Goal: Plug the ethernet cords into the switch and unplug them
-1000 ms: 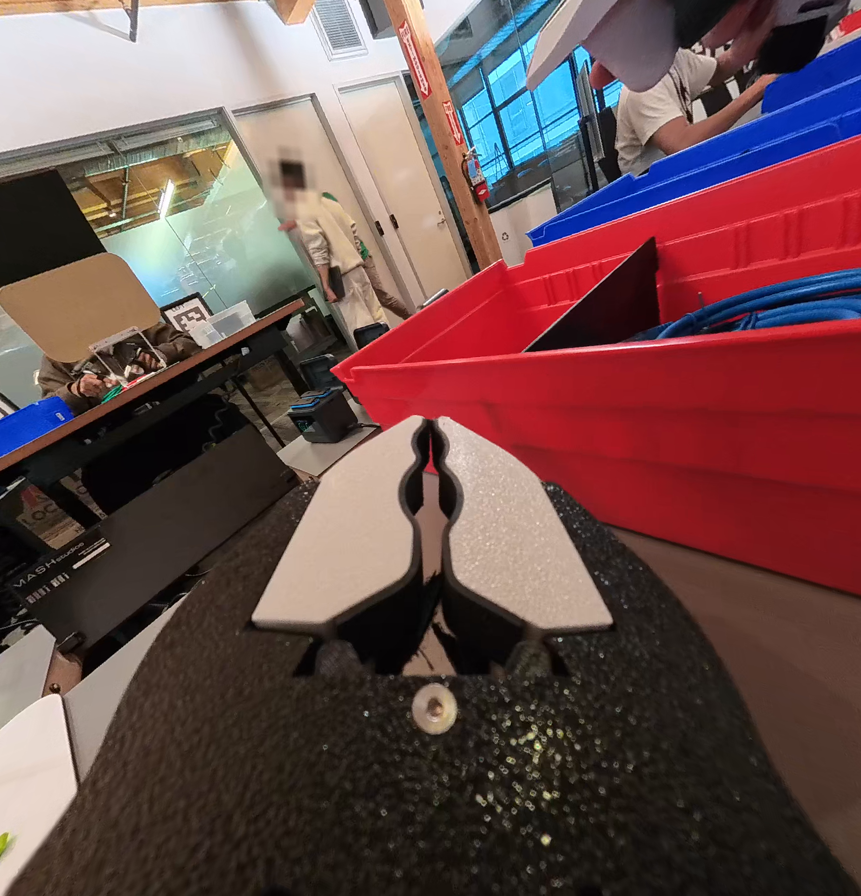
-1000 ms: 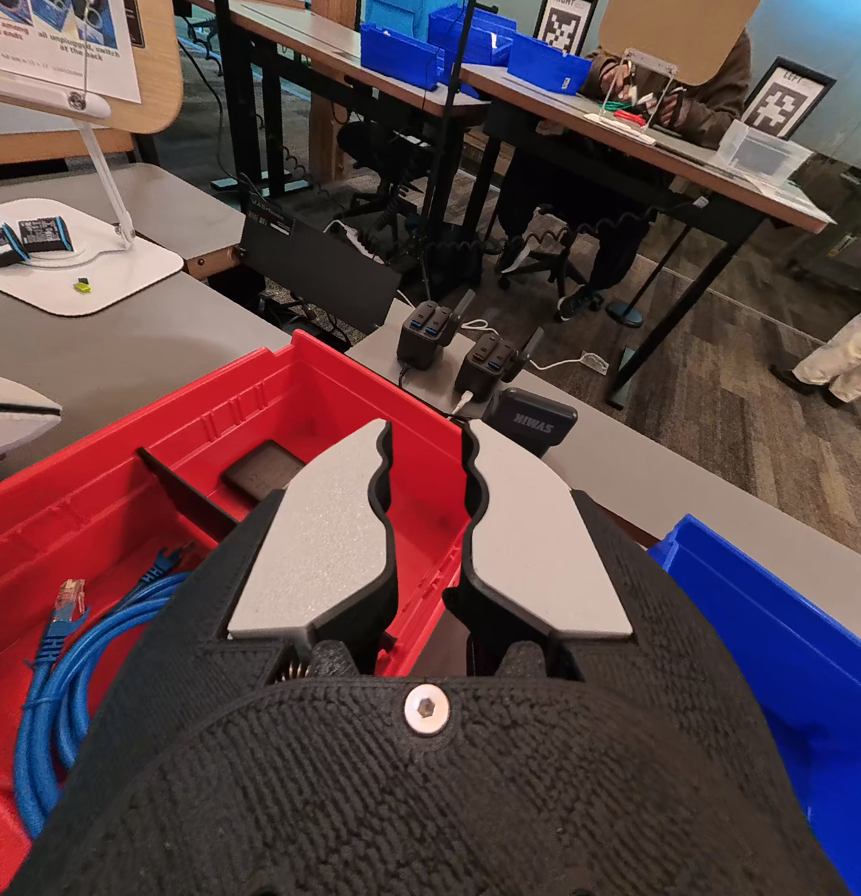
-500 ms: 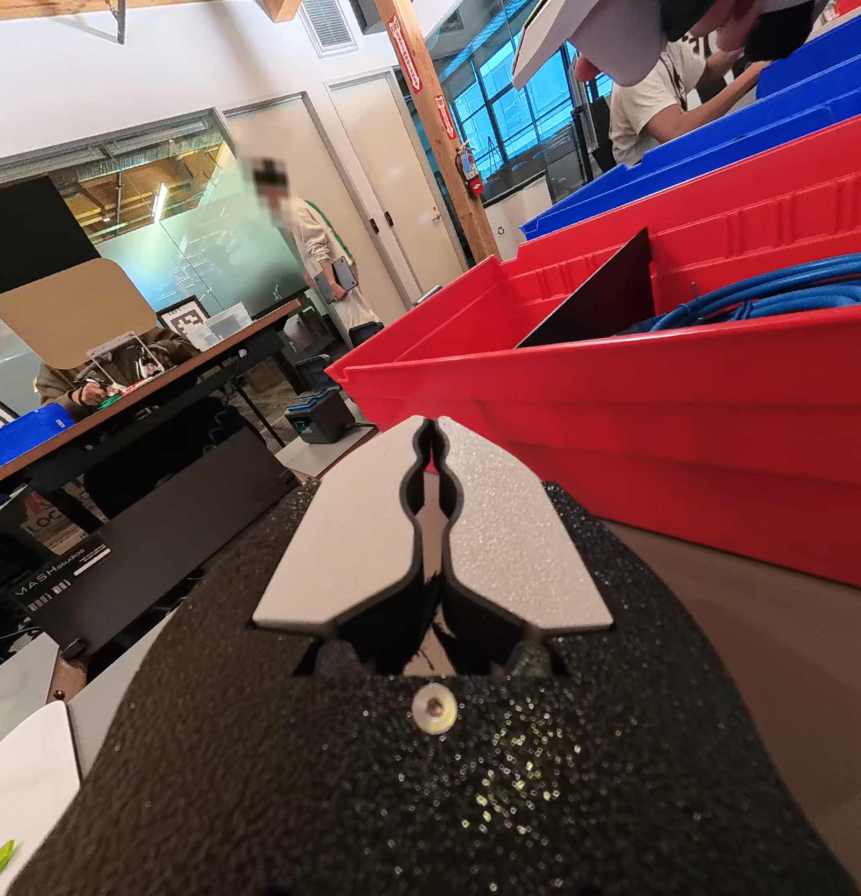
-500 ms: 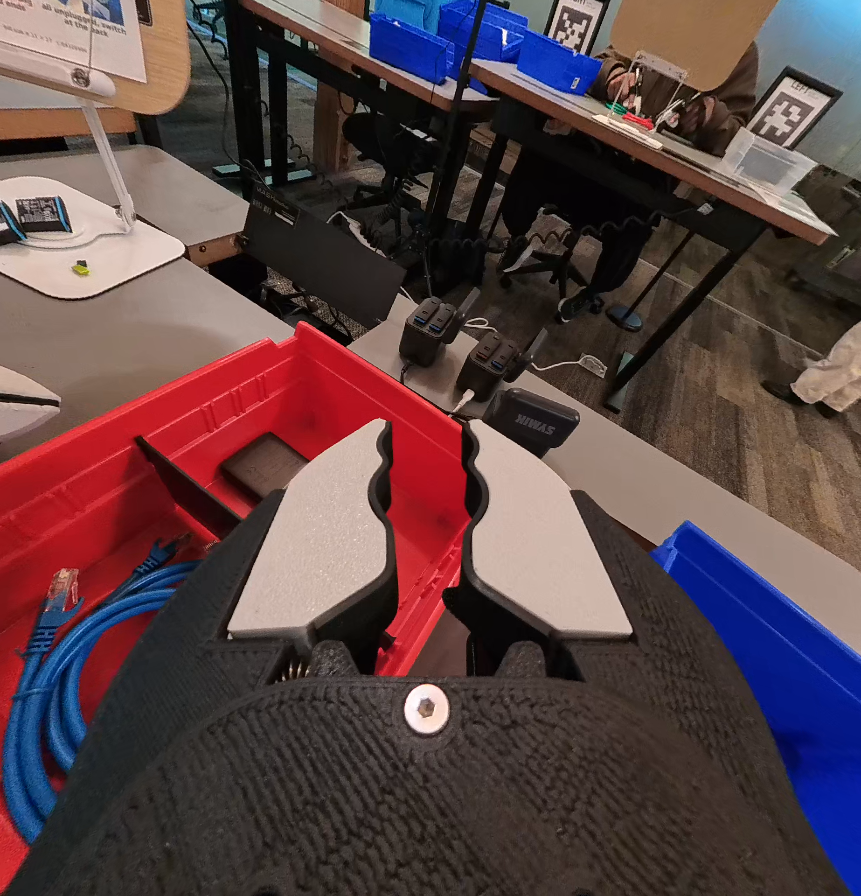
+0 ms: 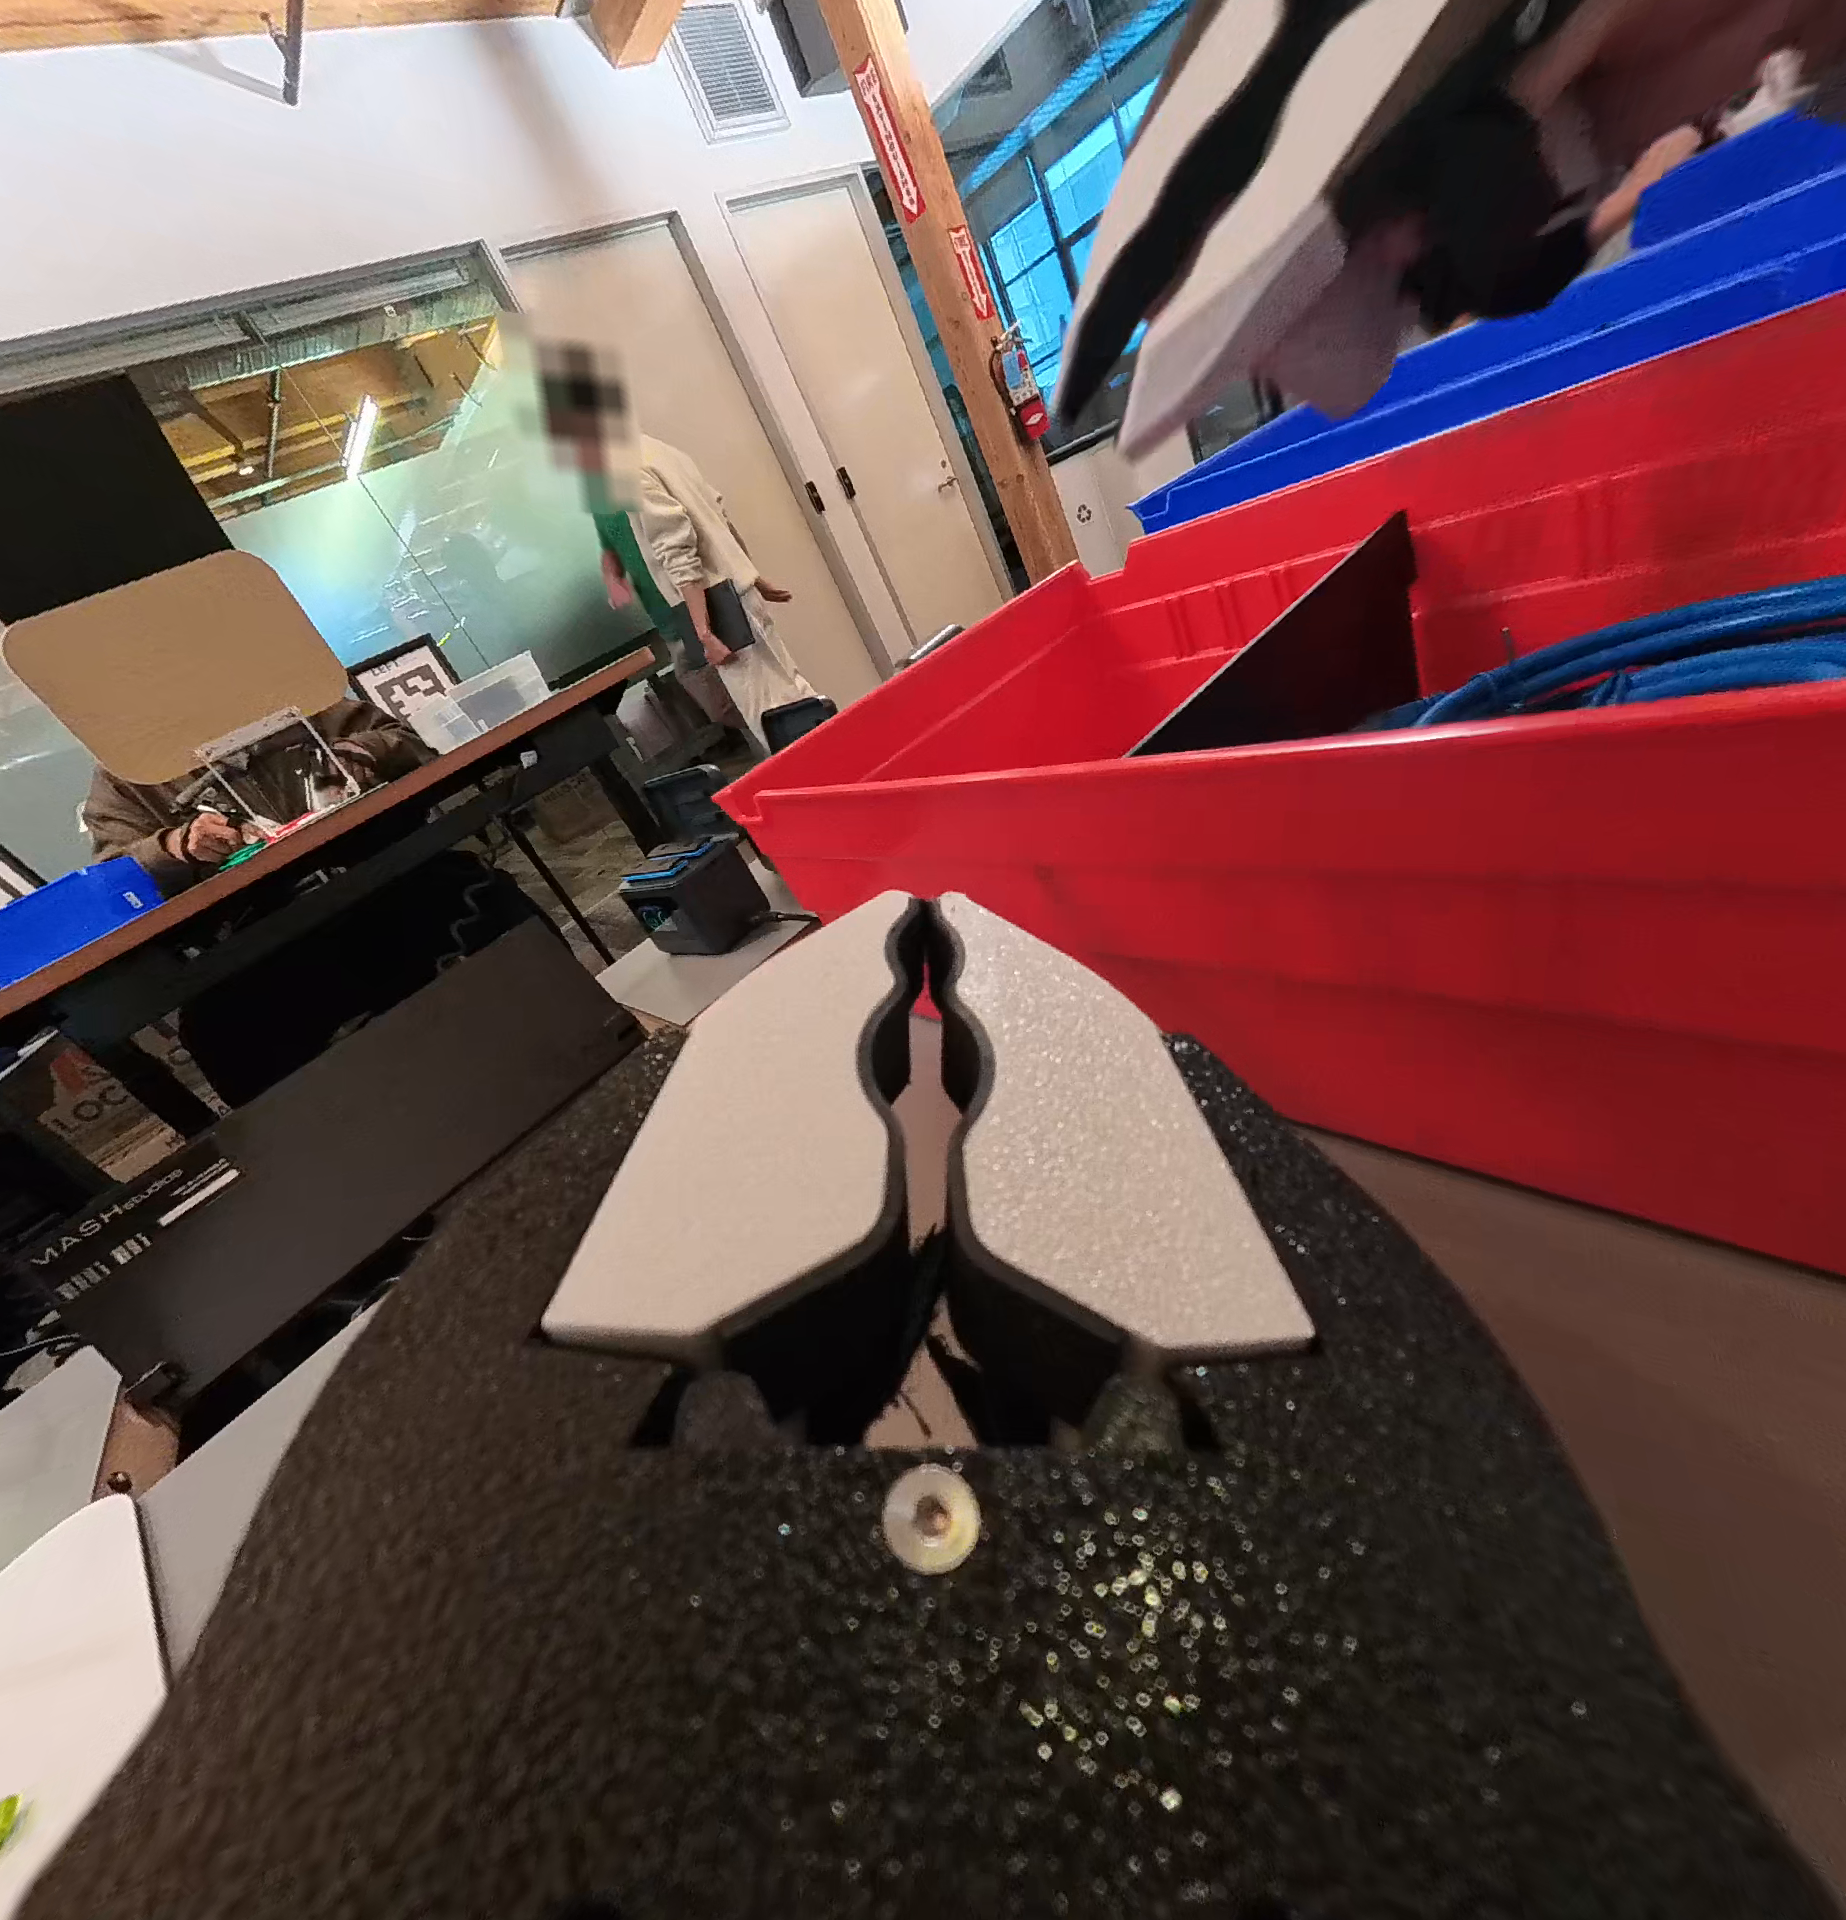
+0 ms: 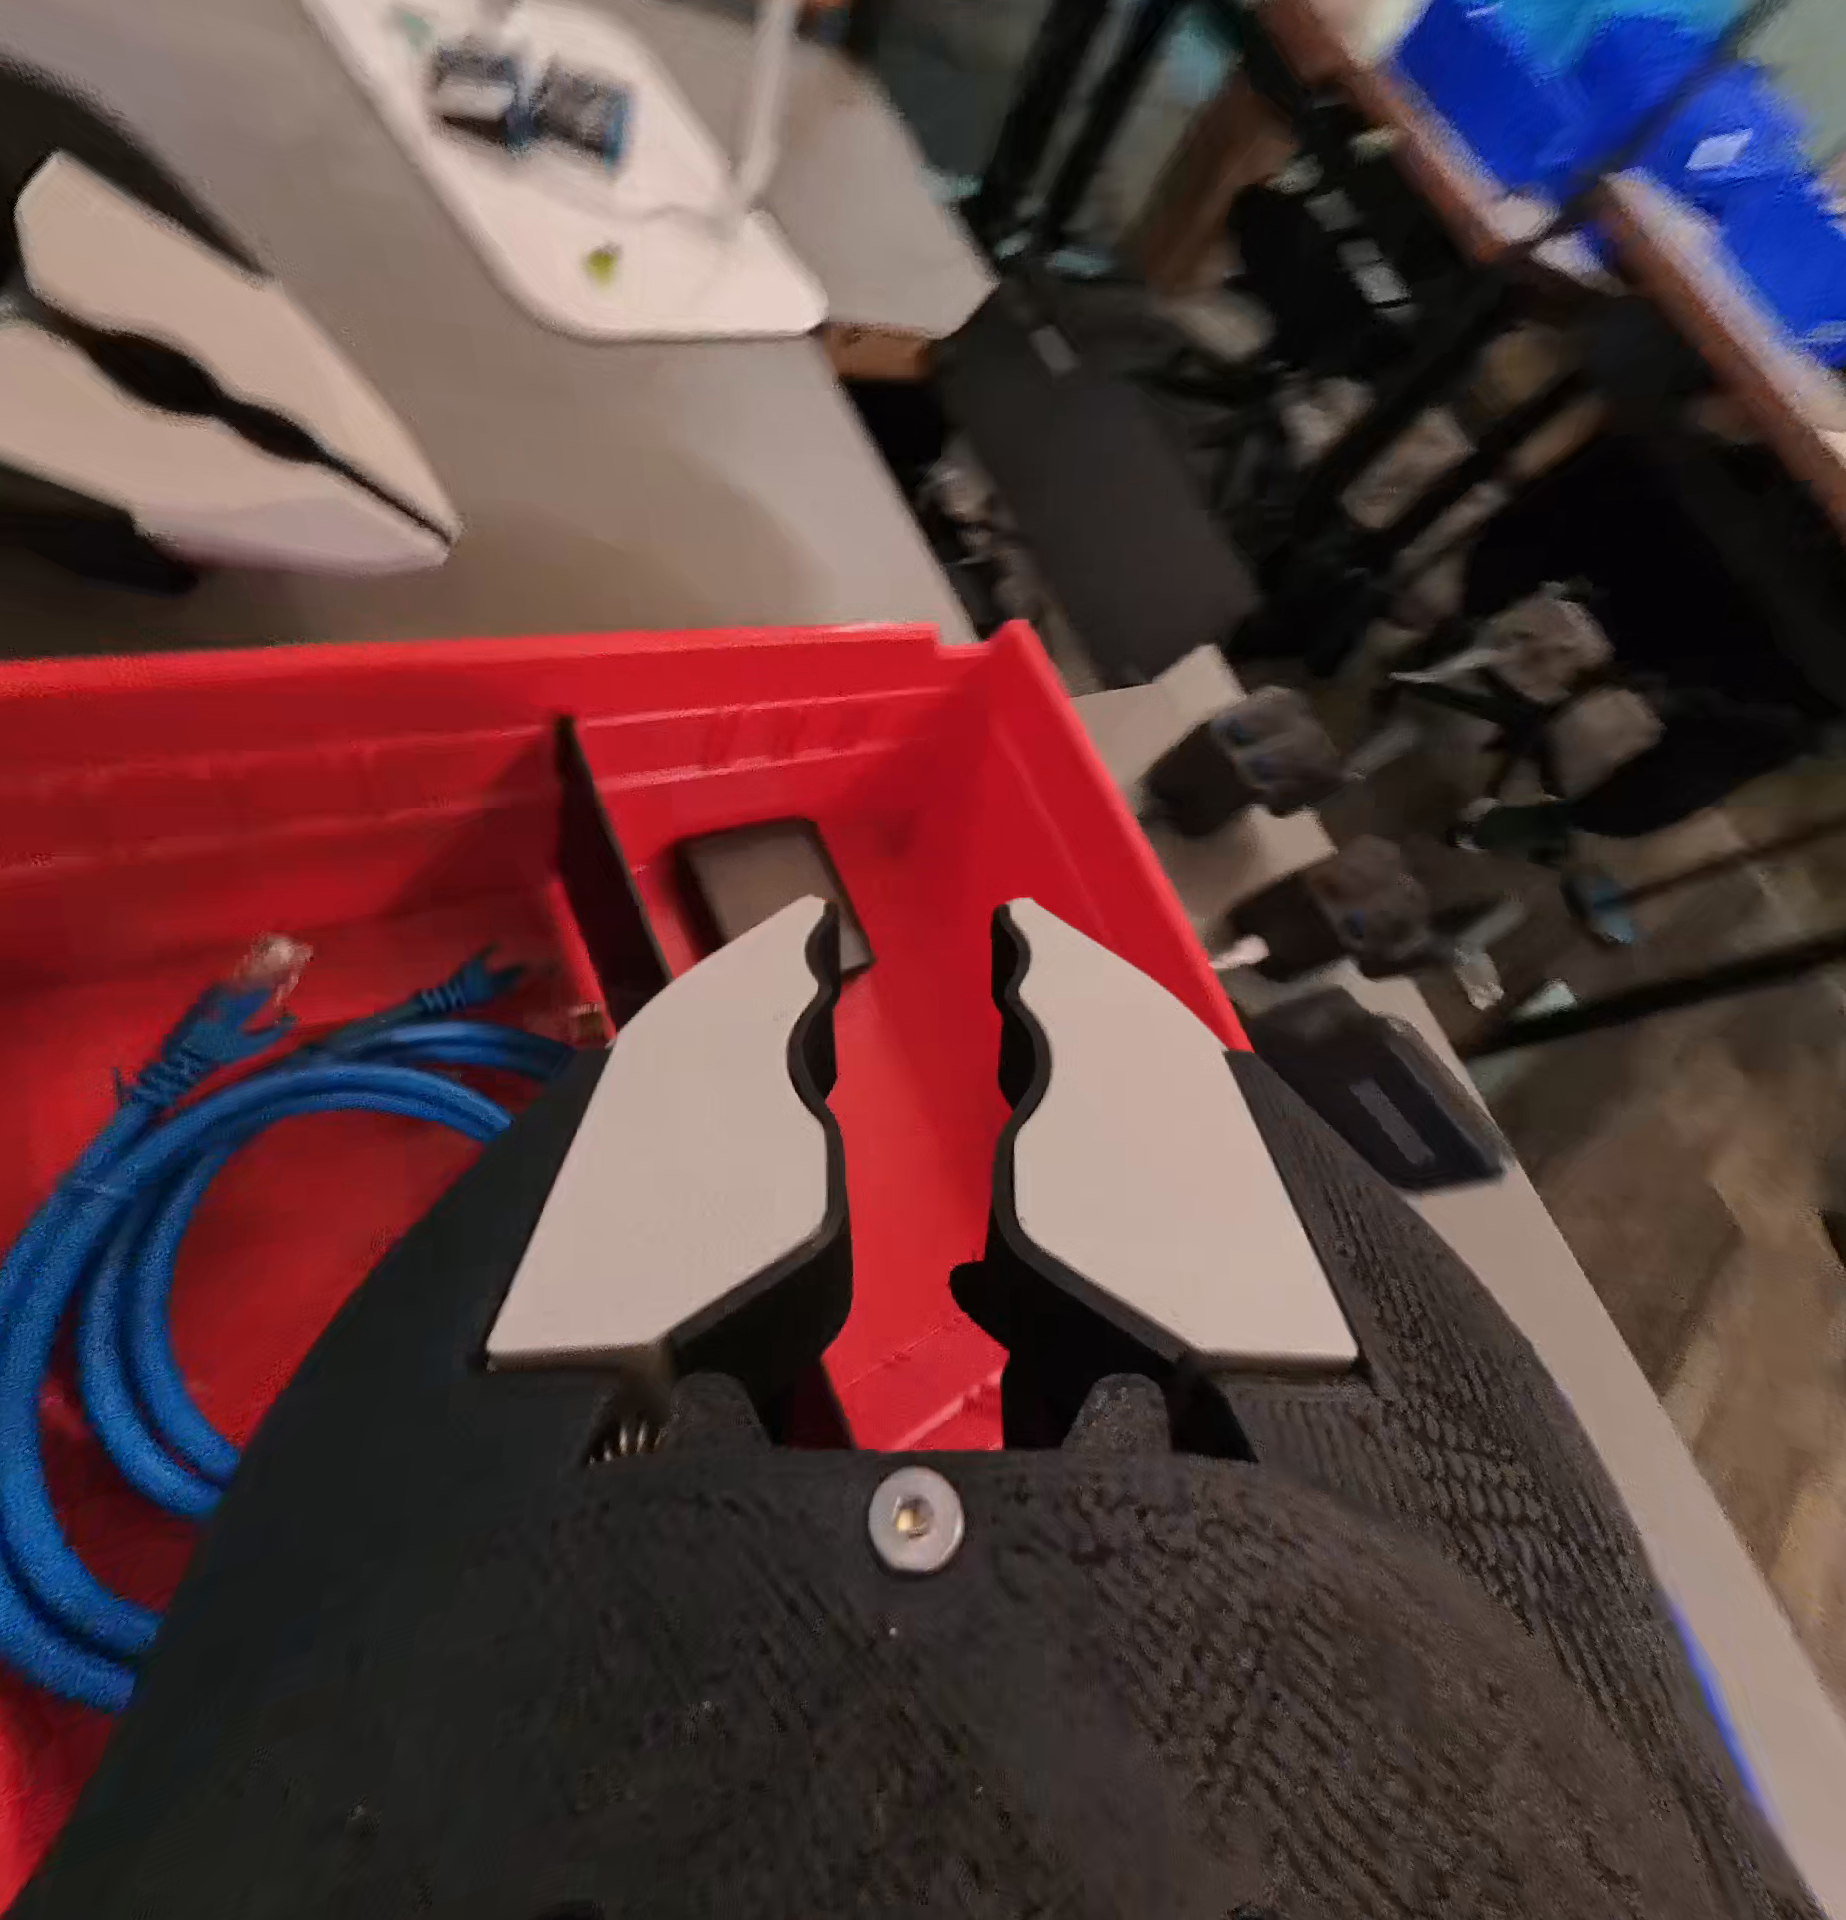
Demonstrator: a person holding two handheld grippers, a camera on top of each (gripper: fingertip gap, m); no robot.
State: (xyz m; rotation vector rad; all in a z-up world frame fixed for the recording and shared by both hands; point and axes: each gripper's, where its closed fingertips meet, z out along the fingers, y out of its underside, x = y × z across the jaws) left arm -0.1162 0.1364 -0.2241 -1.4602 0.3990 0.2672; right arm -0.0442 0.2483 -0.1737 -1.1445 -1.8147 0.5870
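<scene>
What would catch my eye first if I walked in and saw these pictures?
Most likely the bright red bin, split by a black divider: a coiled blue cable lies on one side, a flat dark pad on the other. The right gripper hangs open above the pad's compartment. The left gripper sits shut outside the bin, low by its near wall.
</scene>
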